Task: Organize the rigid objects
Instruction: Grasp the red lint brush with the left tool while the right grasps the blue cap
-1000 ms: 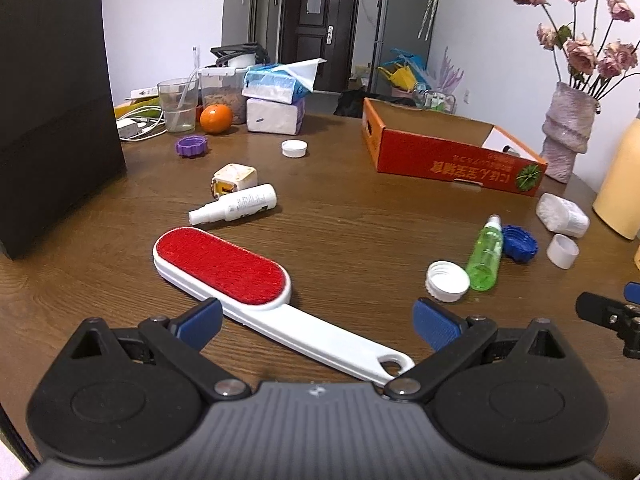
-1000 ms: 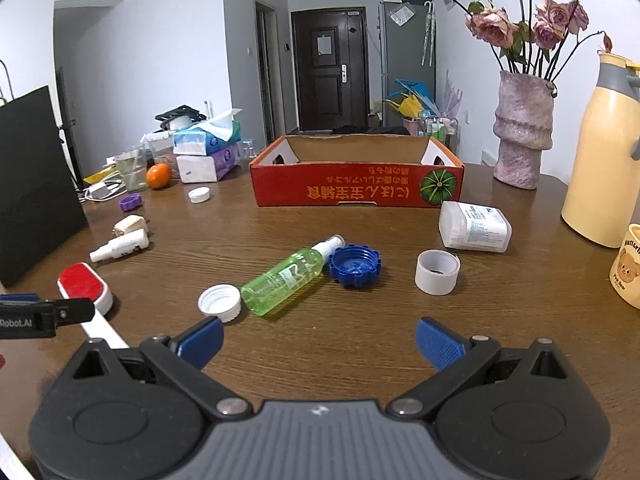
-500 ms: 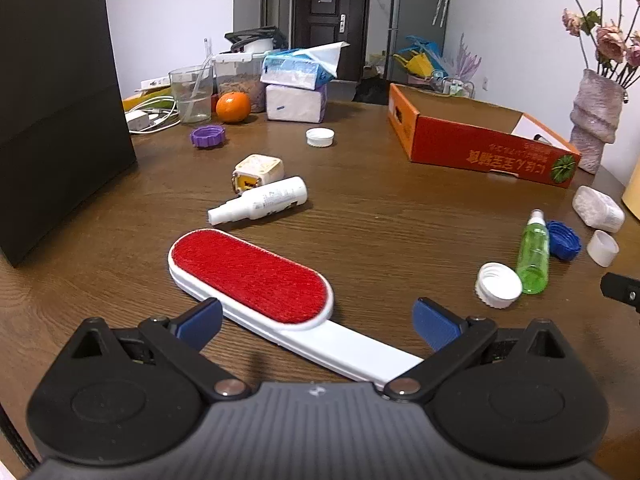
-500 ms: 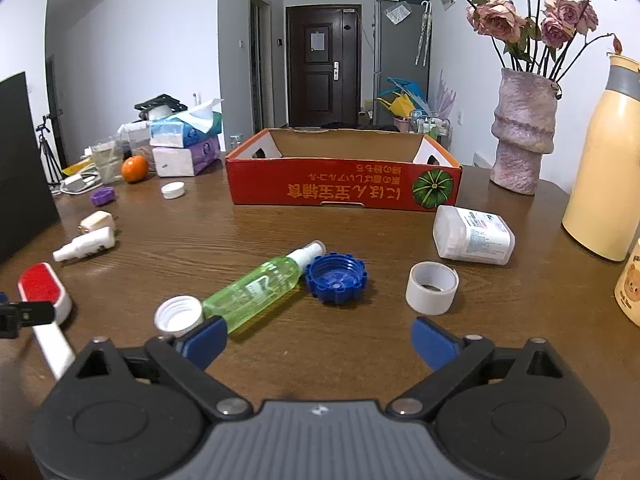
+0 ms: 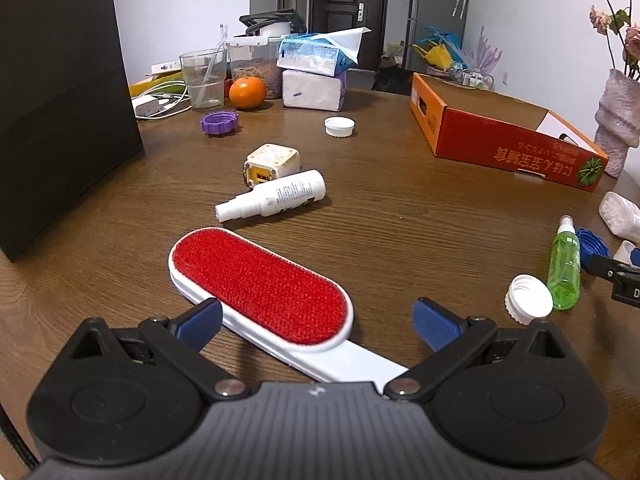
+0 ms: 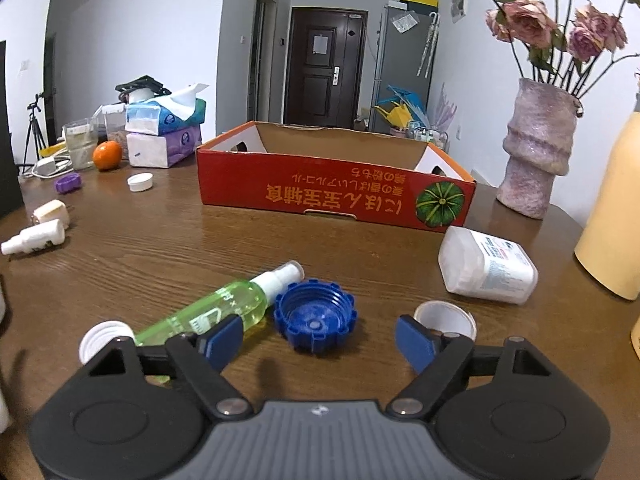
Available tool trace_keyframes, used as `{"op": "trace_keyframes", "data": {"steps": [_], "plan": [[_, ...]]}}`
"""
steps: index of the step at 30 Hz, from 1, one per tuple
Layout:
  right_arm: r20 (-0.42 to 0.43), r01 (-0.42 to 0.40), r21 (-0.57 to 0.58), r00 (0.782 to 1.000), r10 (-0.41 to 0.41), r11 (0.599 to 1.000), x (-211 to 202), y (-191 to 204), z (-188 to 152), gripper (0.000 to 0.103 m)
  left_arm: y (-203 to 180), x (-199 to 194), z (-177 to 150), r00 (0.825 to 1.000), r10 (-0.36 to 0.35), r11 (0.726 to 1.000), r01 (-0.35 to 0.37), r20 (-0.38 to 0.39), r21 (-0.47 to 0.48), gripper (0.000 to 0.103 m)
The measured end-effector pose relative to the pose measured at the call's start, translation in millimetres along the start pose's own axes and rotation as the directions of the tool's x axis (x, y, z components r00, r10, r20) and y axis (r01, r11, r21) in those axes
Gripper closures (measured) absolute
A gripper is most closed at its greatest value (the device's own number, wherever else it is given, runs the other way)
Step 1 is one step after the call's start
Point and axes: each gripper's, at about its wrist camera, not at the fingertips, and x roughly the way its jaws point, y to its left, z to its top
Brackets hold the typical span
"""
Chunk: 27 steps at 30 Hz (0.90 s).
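My left gripper (image 5: pixel 316 322) is open and straddles a white lint brush with a red pad (image 5: pixel 260 284) that lies flat on the wooden table (image 5: pixel 420 220). My right gripper (image 6: pixel 318 340) is open, with a blue ribbed cap (image 6: pixel 315 314) lying between its fingers. A green spray bottle (image 6: pixel 216 314) lies by its left finger, also in the left wrist view (image 5: pixel 564 272). A red cardboard box (image 6: pixel 336 184) stands open behind; it also shows in the left wrist view (image 5: pixel 504 140).
A white spray bottle (image 5: pixel 276 196), a cream cube (image 5: pixel 272 162), white caps (image 5: pixel 528 300) (image 5: pixel 340 126), a purple cap (image 5: pixel 219 122), a white pill bottle (image 6: pixel 486 266) and a clear ring (image 6: pixel 444 318) lie about. A vase (image 6: pixel 536 160), a yellow jug (image 6: pixel 612 212), tissue packs (image 6: pixel 164 136) and a black bag (image 5: pixel 60 92) stand around.
My left gripper has moved forward over the lint brush, from its handle toward the red pad. My right gripper has advanced to the blue cap and green bottle.
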Motion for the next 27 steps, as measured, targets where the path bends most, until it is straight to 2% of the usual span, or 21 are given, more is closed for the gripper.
{"op": "trace_keyframes", "data": {"steps": [2,6,8,10,12,13,19,23,25,27], "plan": [[-0.004,0.000,-0.002,1.000,0.000,1.000,7.0,-0.4,2.4,0.028,0.4,1.9,0.9,1.000,0.007,1.000,-0.007,-0.003,-0.002,0.000],[-0.016,-0.006,0.011,1.000,0.006,1.000,16.7,-3.0,4.0,0.029,1.7,5.5,2.3,1.000,0.019,1.000,-0.019,-0.011,-0.013,0.000],[-0.001,-0.013,0.016,1.000,0.013,1.000,18.6,-3.5,5.0,0.034,2.4,7.2,2.9,1.000,0.026,0.999,-0.027,-0.016,-0.018,0.000],[0.012,-0.018,0.011,1.000,0.018,1.000,21.3,-2.1,5.8,0.034,2.2,8.9,2.8,0.999,0.032,0.999,-0.033,-0.021,-0.026,0.000],[-0.001,-0.028,0.001,1.000,0.028,1.000,25.5,-1.2,6.1,0.048,2.0,10.5,2.6,0.999,0.036,0.999,-0.037,-0.027,-0.032,0.000],[-0.008,-0.033,-0.003,0.999,0.033,0.999,26.6,-0.6,5.9,0.051,2.0,11.4,2.7,0.999,0.040,0.999,-0.041,-0.030,-0.035,0.000],[0.045,-0.024,0.025,0.999,0.023,0.999,13.0,-4.5,4.2,0.051,1.5,17.9,4.9,0.996,0.068,0.995,-0.072,-0.053,-0.074,0.000],[0.049,-0.023,0.049,0.999,0.021,0.999,6.7,-8.4,2.4,0.051,1.8,22.8,5.8,0.993,0.100,0.990,-0.106,-0.064,-0.092,0.000],[0.047,-0.026,0.058,0.999,0.024,0.998,4.0,-9.4,1.0,0.051,1.1,23.3,5.1,0.990,0.127,0.988,-0.131,-0.061,-0.076,0.006],[0.049,-0.032,0.063,0.998,0.029,0.998,0.9,-9.8,-0.7,0.051,2.9,22.2,3.7,0.988,0.143,0.988,-0.146,-0.061,-0.057,0.016]]}}
